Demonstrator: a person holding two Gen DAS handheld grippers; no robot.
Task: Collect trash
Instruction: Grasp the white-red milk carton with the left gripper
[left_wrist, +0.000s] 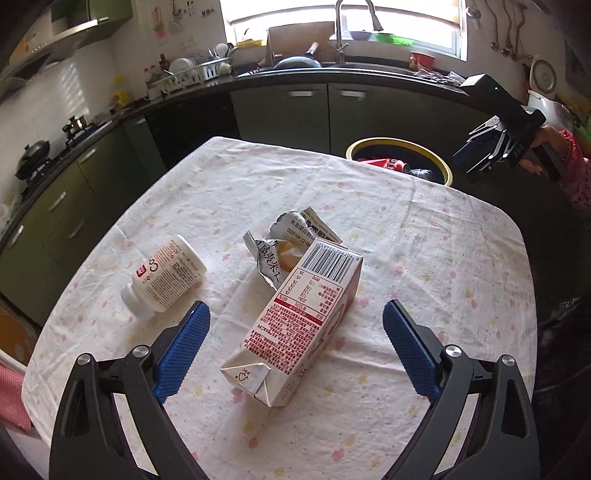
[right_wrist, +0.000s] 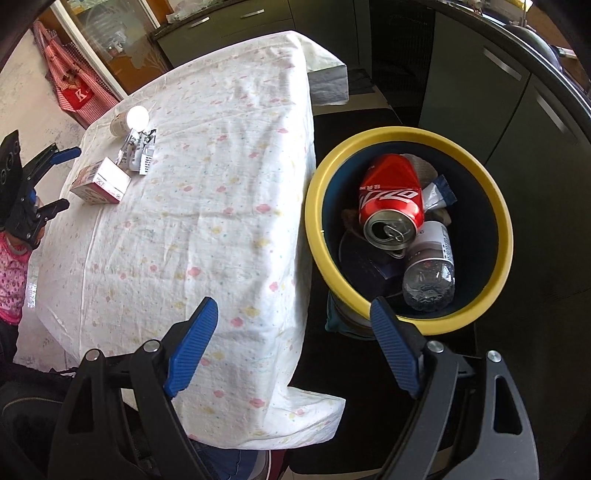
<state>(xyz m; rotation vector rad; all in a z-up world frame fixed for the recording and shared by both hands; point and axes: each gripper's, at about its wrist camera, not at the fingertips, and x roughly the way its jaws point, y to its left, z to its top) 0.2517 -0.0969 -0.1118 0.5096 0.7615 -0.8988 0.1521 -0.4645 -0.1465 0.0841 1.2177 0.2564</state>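
Both my grippers are spread wide and hold nothing. My left gripper (left_wrist: 295, 354) hangs over the table (left_wrist: 424, 258), its blue pads either side of the milk carton (left_wrist: 295, 321) lying near the middle of the cloth, a torn wrapper (left_wrist: 284, 243) touching the carton's far end and a white bottle (left_wrist: 166, 277) on its side nearby. My right gripper (right_wrist: 291, 347) hovers past the table's edge, beside the yellow-rimmed bin (right_wrist: 506, 229) holding a red can (right_wrist: 391, 199) and a clear bottle (right_wrist: 430, 273).
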